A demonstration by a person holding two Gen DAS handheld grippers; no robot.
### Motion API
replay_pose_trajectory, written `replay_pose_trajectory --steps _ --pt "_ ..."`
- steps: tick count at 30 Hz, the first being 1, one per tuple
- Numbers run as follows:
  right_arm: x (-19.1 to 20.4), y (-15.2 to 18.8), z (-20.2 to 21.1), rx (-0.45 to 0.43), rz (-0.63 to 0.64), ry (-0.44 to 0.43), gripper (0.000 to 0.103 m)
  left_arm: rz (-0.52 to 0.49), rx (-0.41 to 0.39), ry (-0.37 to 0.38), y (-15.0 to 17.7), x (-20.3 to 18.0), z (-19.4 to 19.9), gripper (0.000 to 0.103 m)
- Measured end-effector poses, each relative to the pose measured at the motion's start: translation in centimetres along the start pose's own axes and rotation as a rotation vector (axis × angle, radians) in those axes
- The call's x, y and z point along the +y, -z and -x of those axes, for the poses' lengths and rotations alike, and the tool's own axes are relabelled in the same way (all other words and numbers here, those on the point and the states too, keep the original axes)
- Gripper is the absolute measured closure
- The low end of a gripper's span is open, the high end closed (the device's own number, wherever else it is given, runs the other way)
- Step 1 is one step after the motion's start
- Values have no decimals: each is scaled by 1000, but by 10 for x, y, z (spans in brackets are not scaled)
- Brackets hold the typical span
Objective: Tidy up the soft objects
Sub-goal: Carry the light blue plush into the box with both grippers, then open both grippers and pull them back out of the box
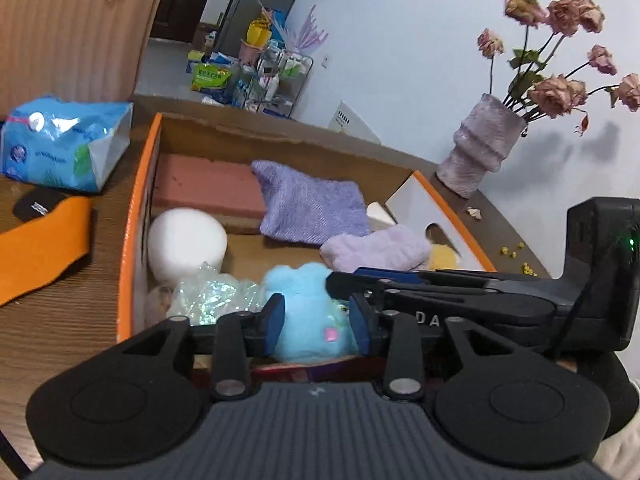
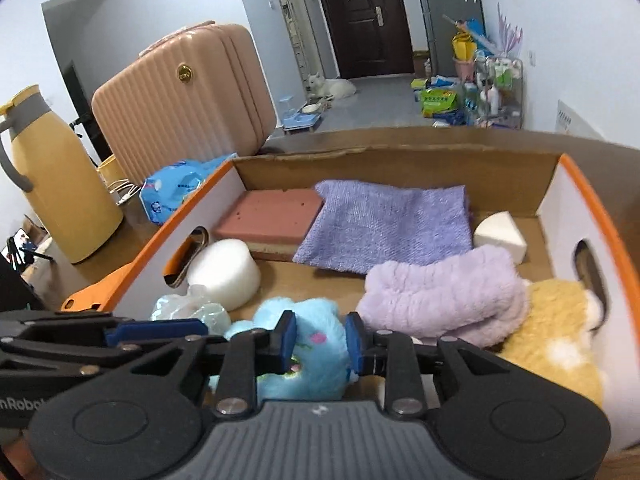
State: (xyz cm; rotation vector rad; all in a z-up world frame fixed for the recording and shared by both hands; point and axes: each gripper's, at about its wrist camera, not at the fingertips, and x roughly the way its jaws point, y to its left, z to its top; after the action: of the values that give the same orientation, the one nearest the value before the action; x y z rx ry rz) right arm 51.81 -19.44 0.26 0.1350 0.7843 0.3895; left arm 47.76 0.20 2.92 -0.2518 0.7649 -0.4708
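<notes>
Blue plush toy (image 1: 312, 316) sits at the near end of the orange-rimmed cardboard box (image 1: 136, 216), pinched from both sides, the left gripper (image 1: 318, 326) and right gripper (image 2: 321, 340) each clamped on its fluffy body.

Blue plush toy (image 1: 310, 316): lower part hidden behind the left gripper (image 1: 318, 326) body, bottom centre of the left wrist view; sides covered by the blue pads.
Yellow plush (image 1: 442, 256): mostly hidden behind the lilac fluffy cloth (image 1: 376, 248), centre right.
White wedge (image 1: 380, 214): only a sliver shows past the purple towel (image 1: 316, 204).
Pink suitcase (image 1: 76, 28): cut off by the upper left edge.
Yellow jug (image 2: 60, 184): cut off at the left edge of the right wrist view.
Shelf items (image 2: 494, 88), upper right: too small to identify.
</notes>
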Motion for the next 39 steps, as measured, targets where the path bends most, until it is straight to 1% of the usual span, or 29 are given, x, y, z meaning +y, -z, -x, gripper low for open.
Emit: replay_pose_trajectory --steps 3,6,8,10,11,12,13,14,15,16,17,18,19,20,23,25,34,36,39 --pt "2 -5 31 -46 10 0 73 -34 -44 -14 -4 -11 28 64" --pt "3 -10 71 -103 33 24 71 -63 -73 -41 -1 -23 60 63" --pt "3 -8 99 -132 56 54 66 -89 -81 -61 7 -29 79 63" --pt "0 1 124 -156 76 79 60 -109 -99 -100 18 -33 99 61" --pt "-2 7 134 -163 76 81 59 -113 -115 -123 25 -34 109 59" --pt "-5 15 144 -172 72 79 59 -118 -136 -148 31 -35 117 52" --pt "-7 25 155 -192 73 76 58 -130 -172 -188 39 -37 126 41" --pt "-7 33 164 -219 82 80 52 -151 -222 -243 49 -41 134 35" --pt "-5 45 174 -261 97 95 45 -171 -273 -297 60 -45 141 23" --pt "-2 56 184 -311 111 116 24 -181 -312 -334 69 -47 148 13" --pt "0 68 192 -376 126 140 3 -178 -350 -362 78 -50 155 9" --pt "4 82 201 -455 139 165 0 -166 -376 -371 86 -50 161 7" --pt "6 93 209 -509 147 185 0 -160 -395 -370 93 -51 165 7" --pt "8 102 213 -531 153 199 0 -159 -407 -370 99 -53 169 7" --pt "11 120 220 -550 152 192 0 -155 -425 -390 113 -59 177 6" --pt "13 125 225 -549 143 205 0 -154 -429 -385 118 -63 183 6" --pt "25 152 253 -602 138 211 0 -161 -473 -373 143 -80 207 5" --pt "26 162 259 -598 123 199 0 -161 -482 -393 155 -84 213 4" --pt "31 195 269 -599 94 171 0 -129 -495 -396 189 -86 225 3"
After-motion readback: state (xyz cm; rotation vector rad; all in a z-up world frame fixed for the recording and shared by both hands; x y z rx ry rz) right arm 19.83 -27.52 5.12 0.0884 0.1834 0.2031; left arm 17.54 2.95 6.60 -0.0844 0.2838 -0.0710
